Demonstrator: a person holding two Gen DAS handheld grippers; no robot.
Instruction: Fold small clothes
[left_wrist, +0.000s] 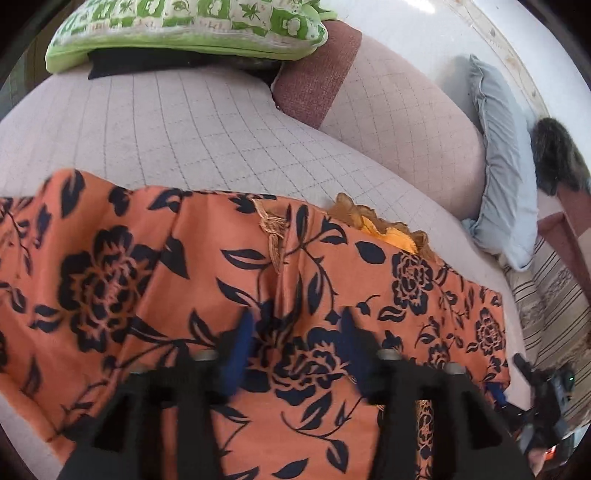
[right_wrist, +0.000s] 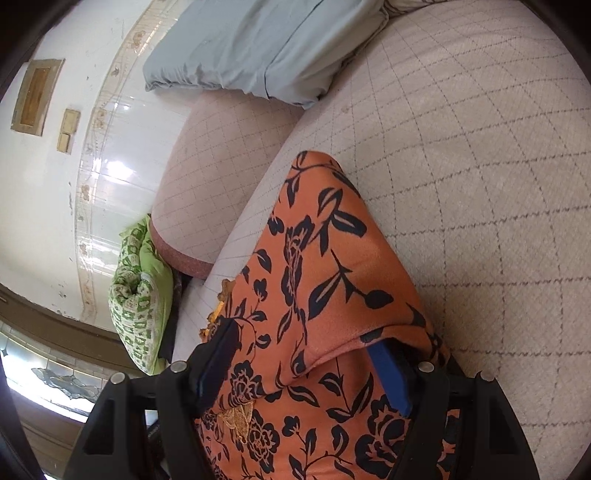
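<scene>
Now both grippers are working an orange floral garment (left_wrist: 207, 280) on the sofa (left_wrist: 177, 125).
Left gripper (left_wrist: 297, 332) is hovering open above it; right gripper (right_wrist: 306, 354) is sitting spread, cloth draping between its fingers.

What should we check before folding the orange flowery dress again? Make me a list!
1. Left gripper open over the orange flowery dress: ok, fingers spread apart.
2. Right gripper has cloth between its fingers: ok, though whether it pinches tight, cannot tell.
3. Dress lying flat: not ok, there are wrinkles and a raised fold.
4. Room on the checked cushion beyond the dress: ok.
5. Blue-grey pillow away from the dress: ok.
6. Whole dress in sight: cannot tell, its edges run out of both views.
</scene>
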